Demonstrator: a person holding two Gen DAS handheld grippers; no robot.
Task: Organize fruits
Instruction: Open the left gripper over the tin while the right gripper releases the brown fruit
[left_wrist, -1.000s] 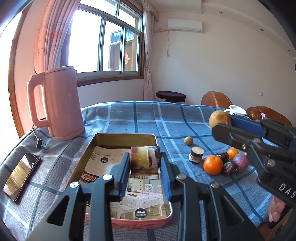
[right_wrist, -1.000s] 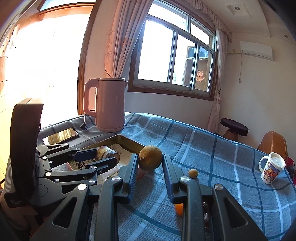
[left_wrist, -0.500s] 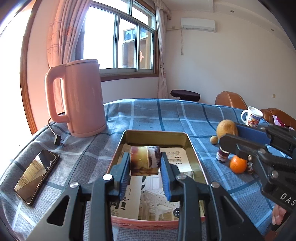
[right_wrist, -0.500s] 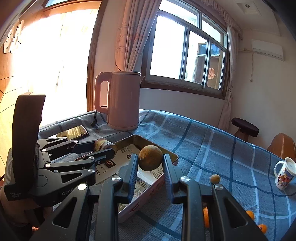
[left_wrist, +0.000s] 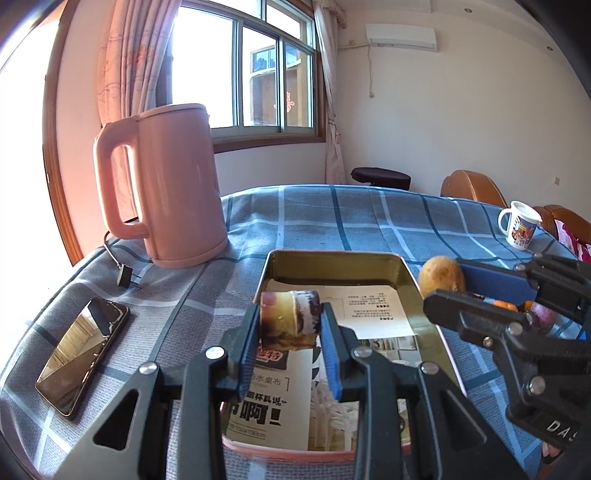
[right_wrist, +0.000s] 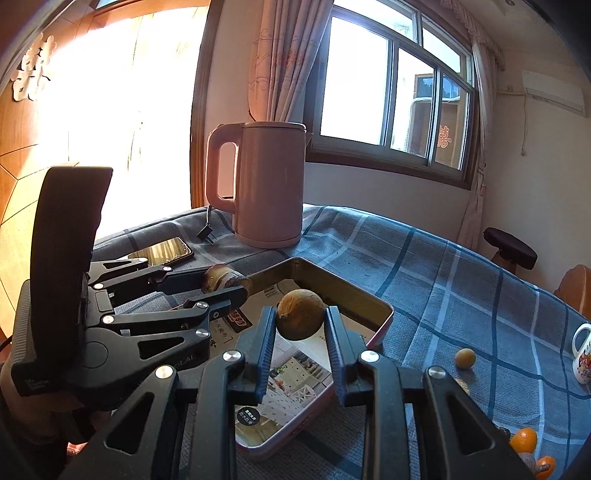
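My left gripper is shut on a cut fruit piece with yellow flesh and a dark purple rind, held just above the metal tray. The tray is lined with printed paper. My right gripper is shut on a round brown fruit over the tray's right part. In the left wrist view that gripper comes in from the right with the brown fruit. Oranges and a small yellow fruit lie on the plaid cloth to the right.
A pink kettle stands behind the tray on the left, with its cord plug beside it. A phone lies at the left table edge. A printed mug stands at the far right. Chairs and a stool sit beyond the table.
Both grippers have carried their fruits leftward and slightly down over the tray. The loose fruits on the cloth have slid out to the right of both views.
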